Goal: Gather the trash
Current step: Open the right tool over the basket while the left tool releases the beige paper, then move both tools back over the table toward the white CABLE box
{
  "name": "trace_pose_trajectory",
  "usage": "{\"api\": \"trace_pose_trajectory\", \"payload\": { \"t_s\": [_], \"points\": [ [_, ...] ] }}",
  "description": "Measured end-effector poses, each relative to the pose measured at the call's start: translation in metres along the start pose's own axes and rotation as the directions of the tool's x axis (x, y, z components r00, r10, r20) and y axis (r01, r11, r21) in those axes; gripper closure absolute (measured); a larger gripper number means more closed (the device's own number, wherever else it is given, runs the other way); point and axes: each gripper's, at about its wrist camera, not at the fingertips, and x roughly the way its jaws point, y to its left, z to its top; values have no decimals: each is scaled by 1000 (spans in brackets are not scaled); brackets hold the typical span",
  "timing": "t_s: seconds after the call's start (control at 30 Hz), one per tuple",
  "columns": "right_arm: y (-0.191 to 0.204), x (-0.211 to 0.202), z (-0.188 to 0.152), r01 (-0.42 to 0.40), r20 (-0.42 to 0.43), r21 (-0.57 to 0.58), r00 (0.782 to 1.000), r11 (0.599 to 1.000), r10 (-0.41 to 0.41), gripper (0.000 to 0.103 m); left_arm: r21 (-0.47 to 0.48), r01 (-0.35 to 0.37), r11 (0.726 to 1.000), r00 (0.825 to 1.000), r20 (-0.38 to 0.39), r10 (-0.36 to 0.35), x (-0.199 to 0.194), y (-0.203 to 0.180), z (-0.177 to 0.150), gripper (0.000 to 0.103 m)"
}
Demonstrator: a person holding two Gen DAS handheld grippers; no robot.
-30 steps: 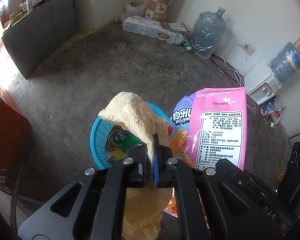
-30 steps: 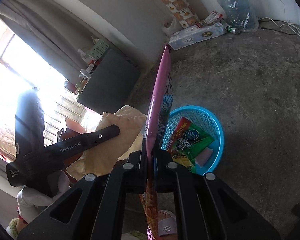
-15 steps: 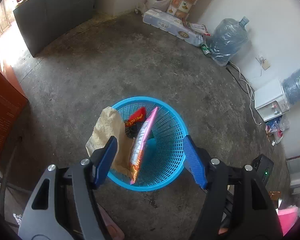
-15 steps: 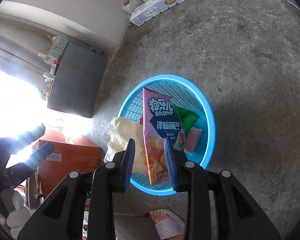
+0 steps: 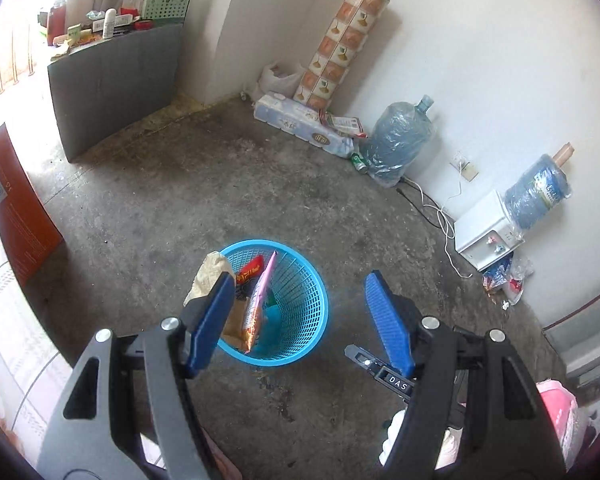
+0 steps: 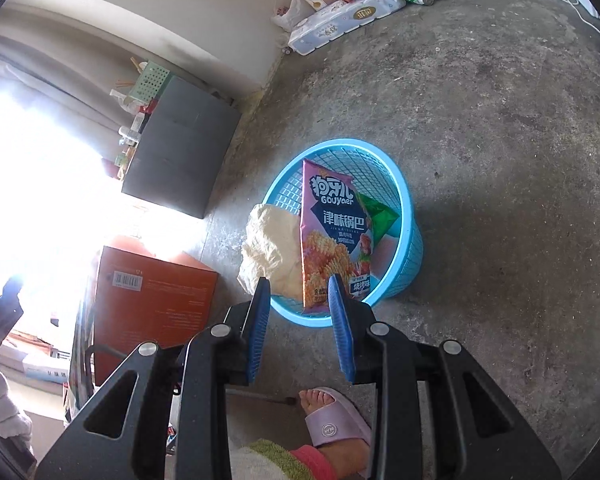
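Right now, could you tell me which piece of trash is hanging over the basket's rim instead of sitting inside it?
The crumpled beige paper bag: it drapes over the blue basket rim, partly outside. The pink snack bag and green wrapper sit inside.

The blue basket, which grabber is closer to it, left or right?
Probably the right gripper: it hangs open just above the near rim of the blue basket. The left gripper, open wider, seems higher above that basket.
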Motion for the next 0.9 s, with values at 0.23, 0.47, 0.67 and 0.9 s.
{"api": "trace_pose_trajectory", "payload": {
  "t_s": [0.23, 0.47, 0.67, 0.9],
  "points": [
    [61, -3, -1, -78, -57, -145, 996, 986, 70, 73, 32, -44, 999, 989, 140, 39, -114, 16, -33, 39],
    [129, 81, 14, -93, -258, -240, 966, 966, 29, 64, 7, -190, 982, 938, 296, 180, -228, 58, -84, 33],
    [124, 188, 23, 89, -352, -250, 919, 964, -176, 72, -121, -339, 933, 870, 338, 360, -303, 121, -136, 33],
    [97, 258, 21, 239, -369, -209, 879, 948, -303, 90, -262, -459, 849, 782, 334, 526, -364, 181, -172, 33]
  ]
}}
